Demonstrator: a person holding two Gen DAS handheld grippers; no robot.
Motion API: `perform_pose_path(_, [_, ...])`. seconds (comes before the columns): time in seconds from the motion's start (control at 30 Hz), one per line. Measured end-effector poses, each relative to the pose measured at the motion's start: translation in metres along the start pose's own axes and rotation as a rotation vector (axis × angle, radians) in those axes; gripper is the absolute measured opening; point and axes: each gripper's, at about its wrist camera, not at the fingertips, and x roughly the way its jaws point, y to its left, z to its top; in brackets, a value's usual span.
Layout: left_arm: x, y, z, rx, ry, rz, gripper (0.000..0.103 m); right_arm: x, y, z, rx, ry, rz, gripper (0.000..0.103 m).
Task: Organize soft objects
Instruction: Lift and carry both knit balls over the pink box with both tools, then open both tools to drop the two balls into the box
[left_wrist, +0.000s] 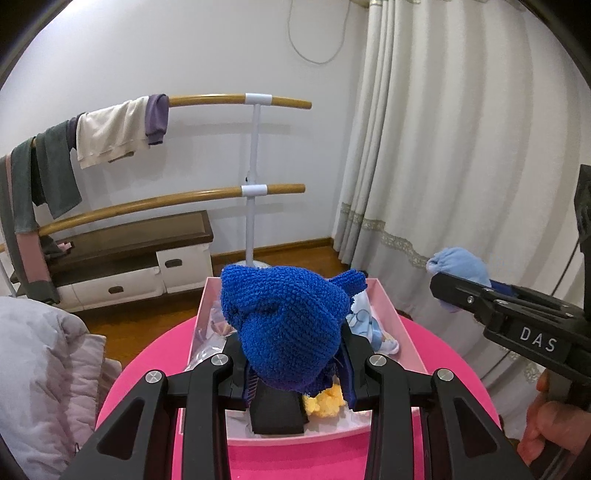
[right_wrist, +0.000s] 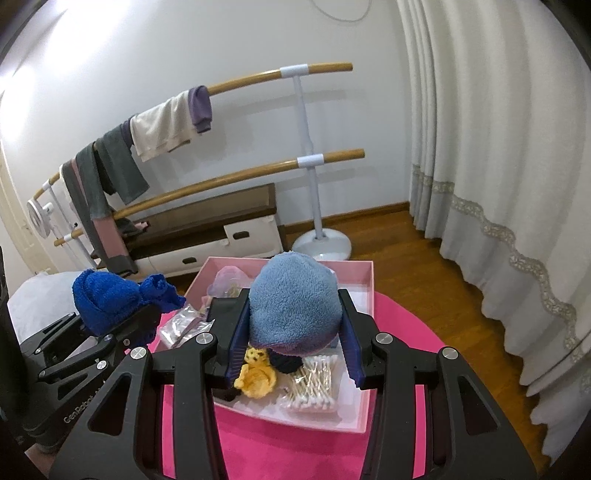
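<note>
My left gripper (left_wrist: 291, 354) is shut on a dark blue knitted cloth (left_wrist: 284, 325), held above the pink box (left_wrist: 402, 325). The same cloth (right_wrist: 110, 299) and left gripper (right_wrist: 122, 328) show at the left of the right wrist view. My right gripper (right_wrist: 293, 317) is shut on a light blue fleece cloth (right_wrist: 295, 299) over the pink box (right_wrist: 364, 273). In the left wrist view that gripper (left_wrist: 458, 291) comes in from the right, with the light blue cloth (left_wrist: 461, 266) bulging past its tip. A yellow plush toy (right_wrist: 256, 376) lies in the box under the fleece.
The box rests on a round pink table (right_wrist: 280, 446). It also holds cotton swabs (right_wrist: 314, 384), small plastic bags (right_wrist: 181, 325) and a patterned cloth (left_wrist: 373, 328). Behind stand a wooden-bar rack with hung clothes (left_wrist: 110, 133), a low cabinet (left_wrist: 147, 258) and curtains (left_wrist: 443, 147). A padded jacket (left_wrist: 44, 369) lies left.
</note>
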Motion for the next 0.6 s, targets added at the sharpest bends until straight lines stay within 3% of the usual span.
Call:
perform_pose_path(0.3, [0.061,0.005,0.016,0.005,0.029,0.001,0.033,0.02,-0.005,0.003,0.005,0.03,-0.003,0.041])
perform_pose_path(0.6, [0.111,-0.002,0.008,0.008,0.106,-0.009,0.033,0.052,-0.018,-0.002,0.043,0.097,0.005,0.041])
